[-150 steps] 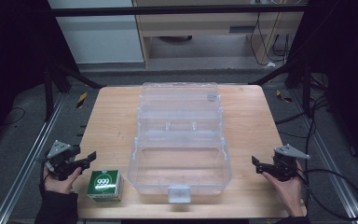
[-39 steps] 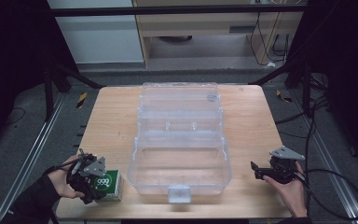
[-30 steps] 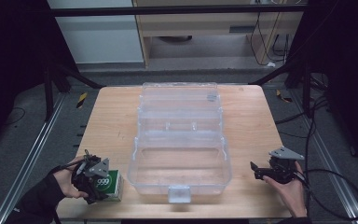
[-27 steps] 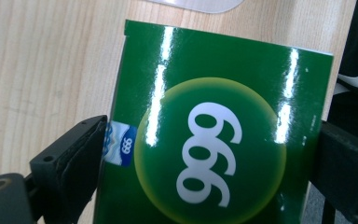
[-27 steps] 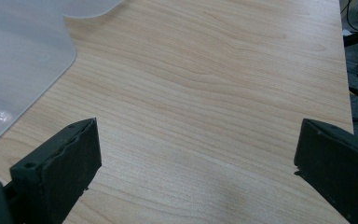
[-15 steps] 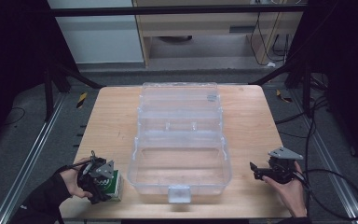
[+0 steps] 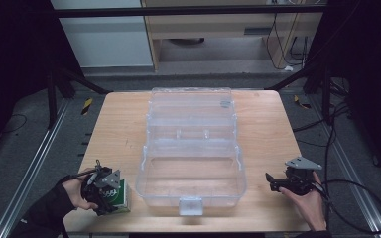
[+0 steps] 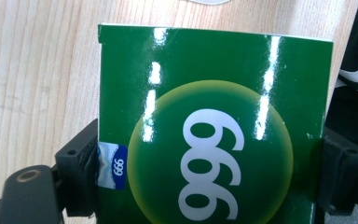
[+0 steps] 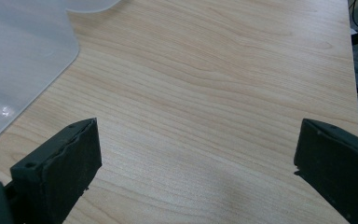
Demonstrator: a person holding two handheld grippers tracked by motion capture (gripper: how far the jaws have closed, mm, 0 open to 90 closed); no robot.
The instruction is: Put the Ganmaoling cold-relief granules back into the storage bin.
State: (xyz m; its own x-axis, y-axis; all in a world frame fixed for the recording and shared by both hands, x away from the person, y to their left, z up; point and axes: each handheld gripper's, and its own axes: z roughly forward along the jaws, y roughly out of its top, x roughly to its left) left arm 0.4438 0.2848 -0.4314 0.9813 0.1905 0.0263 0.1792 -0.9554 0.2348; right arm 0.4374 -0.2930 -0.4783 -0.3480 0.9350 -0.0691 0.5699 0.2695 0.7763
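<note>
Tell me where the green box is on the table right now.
In the high view the green box lies at the table's near left corner, left of the clear container; the left gripper has just closed its jaws on its sides.

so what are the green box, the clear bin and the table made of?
Green box: likely glossy printed cardboard; sharp glare streaks, crisp edges. Clear bin: transparent, slightly hazy plastic; table visible through it. Table: pale wood or wood-look laminate, matte, with grain lines.
</note>
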